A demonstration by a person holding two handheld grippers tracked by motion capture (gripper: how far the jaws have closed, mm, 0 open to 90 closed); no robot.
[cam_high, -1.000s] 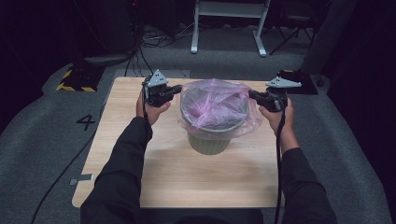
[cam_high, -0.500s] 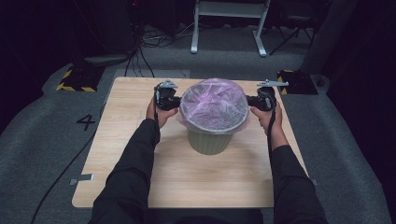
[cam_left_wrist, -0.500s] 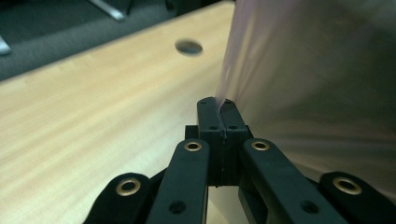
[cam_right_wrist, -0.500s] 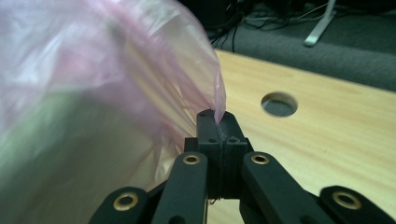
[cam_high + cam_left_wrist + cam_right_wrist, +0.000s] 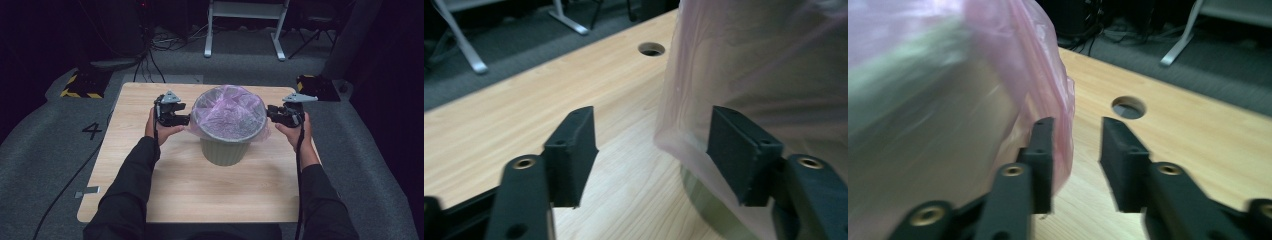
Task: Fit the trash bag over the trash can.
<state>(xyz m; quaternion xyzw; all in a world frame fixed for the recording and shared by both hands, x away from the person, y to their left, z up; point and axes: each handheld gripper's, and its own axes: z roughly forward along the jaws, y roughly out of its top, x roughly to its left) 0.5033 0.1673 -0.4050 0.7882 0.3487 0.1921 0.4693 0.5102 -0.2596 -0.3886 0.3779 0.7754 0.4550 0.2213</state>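
Two grippers flank the green bin (image 5: 225, 150); left gripper (image 5: 651, 150) and right gripper (image 5: 1075, 165) have just spread their jaws, releasing the pink bag liner (image 5: 227, 115) over its rim, above the bench (image 5: 190, 190).

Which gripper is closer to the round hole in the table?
Right. The right gripper points toward the hole; the left gripper has the hole farther ahead.

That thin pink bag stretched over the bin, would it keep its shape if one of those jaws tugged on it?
Probably not. The pink bag looks like thin see-through film, and its loose edge hangs in folds over the bin, so it likely flops and stretches. It may also slip off the rim, or tear if pulled hard.
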